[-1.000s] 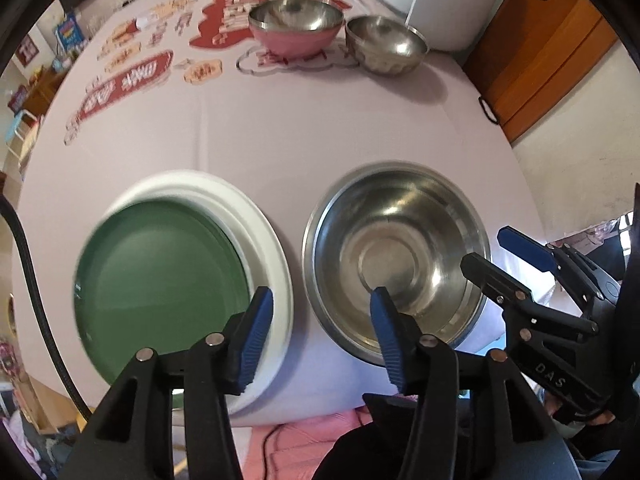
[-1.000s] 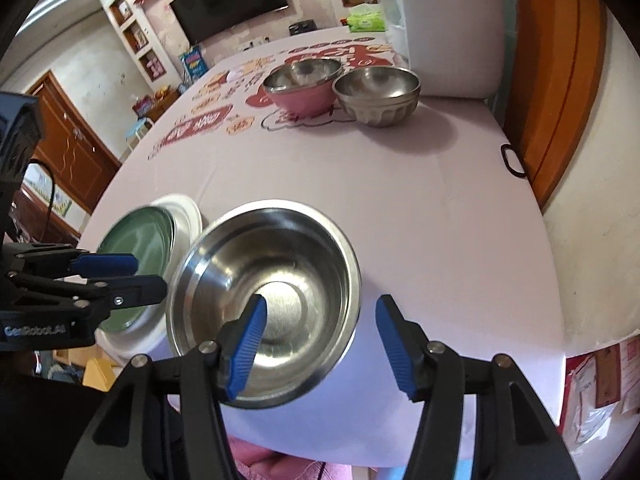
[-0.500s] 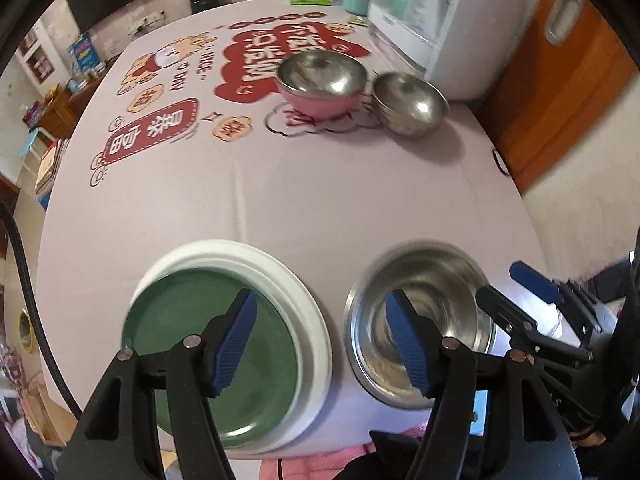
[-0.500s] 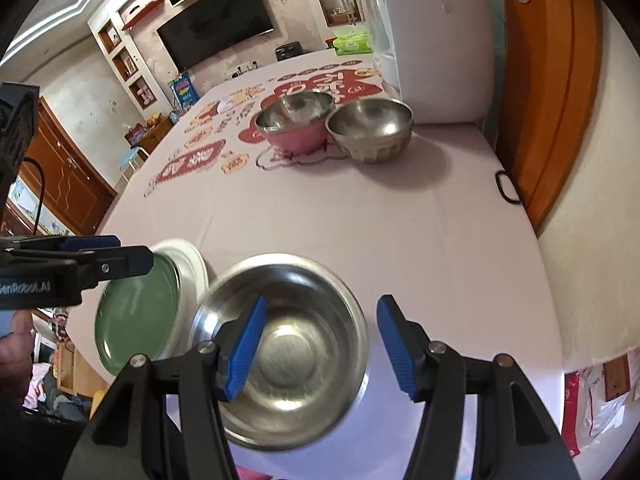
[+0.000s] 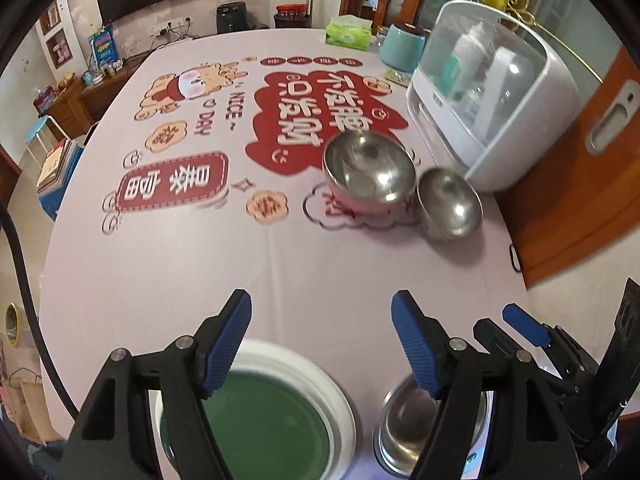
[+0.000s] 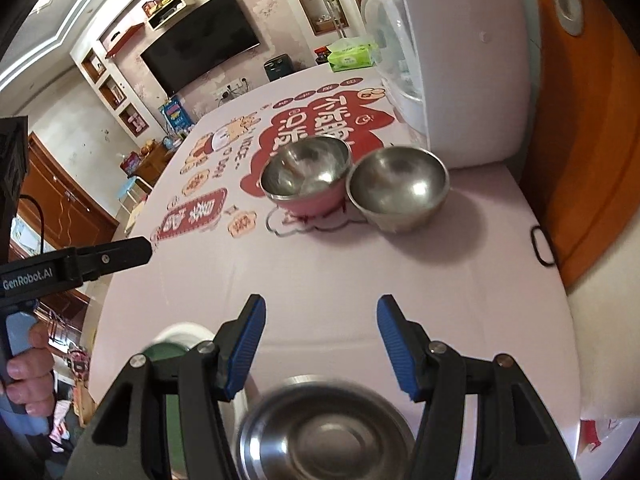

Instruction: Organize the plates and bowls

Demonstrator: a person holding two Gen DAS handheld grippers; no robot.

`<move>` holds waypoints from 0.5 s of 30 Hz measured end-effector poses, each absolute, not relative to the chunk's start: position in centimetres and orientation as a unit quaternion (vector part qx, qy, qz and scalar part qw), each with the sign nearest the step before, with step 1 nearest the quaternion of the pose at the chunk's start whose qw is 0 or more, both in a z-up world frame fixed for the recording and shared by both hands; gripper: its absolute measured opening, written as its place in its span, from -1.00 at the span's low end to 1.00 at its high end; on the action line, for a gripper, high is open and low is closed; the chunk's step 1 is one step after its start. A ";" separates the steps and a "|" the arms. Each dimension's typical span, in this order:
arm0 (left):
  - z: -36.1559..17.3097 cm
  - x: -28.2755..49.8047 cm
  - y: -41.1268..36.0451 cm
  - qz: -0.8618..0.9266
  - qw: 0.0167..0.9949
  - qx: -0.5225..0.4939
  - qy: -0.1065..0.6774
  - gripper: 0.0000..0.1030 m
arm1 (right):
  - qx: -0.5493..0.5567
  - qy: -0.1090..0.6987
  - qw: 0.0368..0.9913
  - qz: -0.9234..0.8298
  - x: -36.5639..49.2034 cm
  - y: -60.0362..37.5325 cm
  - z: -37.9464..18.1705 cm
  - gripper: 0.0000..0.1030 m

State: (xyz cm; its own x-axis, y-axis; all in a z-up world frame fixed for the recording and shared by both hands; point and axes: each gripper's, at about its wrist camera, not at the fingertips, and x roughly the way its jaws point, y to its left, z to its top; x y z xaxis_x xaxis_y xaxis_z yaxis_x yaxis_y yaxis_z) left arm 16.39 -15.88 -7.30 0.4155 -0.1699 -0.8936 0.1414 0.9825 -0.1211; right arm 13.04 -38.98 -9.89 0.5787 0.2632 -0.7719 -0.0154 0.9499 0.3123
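Steel bowl [image 6: 320,432] blurred, cut off | green plate [image 5: 264,424] half-hidden | both grippers empty, left [image 5: 321,340] just widened

**Open middle, crowded edges**

You have a wide bare stretch of counter [image 5: 280,264] ahead. Beyond it the pink bowl [image 5: 370,172] and small steel bowl [image 5: 450,204] sit touching, with the white cabinet [image 5: 492,96] just behind them. At the near edge, the green plate [image 5: 268,428] and large steel bowl [image 6: 320,436] lie side by side.
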 end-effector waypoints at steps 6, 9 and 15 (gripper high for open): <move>-7.3 20.5 -15.6 -0.097 0.845 -0.020 0.526 0.39 | 0.167 0.453 0.872 0.075 16.8 -38.3 -9.6 0.13; -7.3 22.4 -15.6 -0.101 0.847 -0.023 0.521 0.39 | 0.197 0.459 0.863 0.072 18.5 -38.5 -10.1 0.13; -9.0 25.8 -15.5 -0.103 0.844 -0.038 0.525 0.39 | 0.279 0.469 0.835 0.067 21.3 -39.3 -12.1 0.13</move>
State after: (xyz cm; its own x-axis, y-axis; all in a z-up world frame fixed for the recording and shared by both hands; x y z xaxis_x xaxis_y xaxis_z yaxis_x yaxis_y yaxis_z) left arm 25.81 -15.54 -8.98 0.4266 -0.2134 -0.8789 0.1343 0.9759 -0.1718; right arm 21.27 -39.26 -12.11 0.5507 0.3734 -0.7465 0.1510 0.8351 0.5290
